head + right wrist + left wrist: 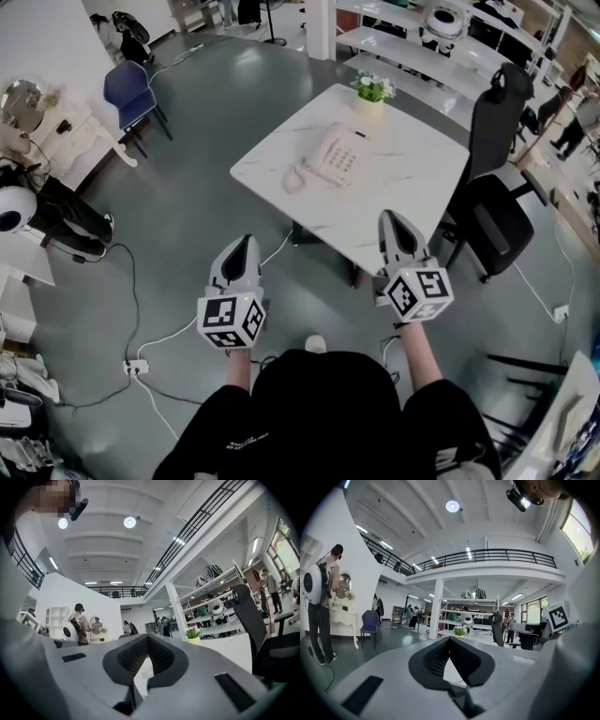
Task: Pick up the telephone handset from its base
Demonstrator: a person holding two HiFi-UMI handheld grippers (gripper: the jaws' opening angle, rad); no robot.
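Observation:
A cream telephone (pixel 339 156) sits on the white marble table (pixel 412 178), and its handset (pixel 313 156) lies on the left side of the base. A coiled cord curls at the phone's near left corner. Both grippers are held out over the floor, short of the table's near edge. The left gripper (pixel 246 242) is shut and empty, its tips well below and left of the phone. The right gripper (pixel 388 217) is shut and empty too, with its tips at the table's near edge. In both gripper views the jaws meet with nothing between them.
A small potted plant (pixel 372 92) stands at the table's far corner. Two black office chairs (pixel 497 216) stand close on the table's right side. A blue chair (pixel 129 89) is far left. Cables and a power strip (pixel 136 366) lie on the grey floor at left.

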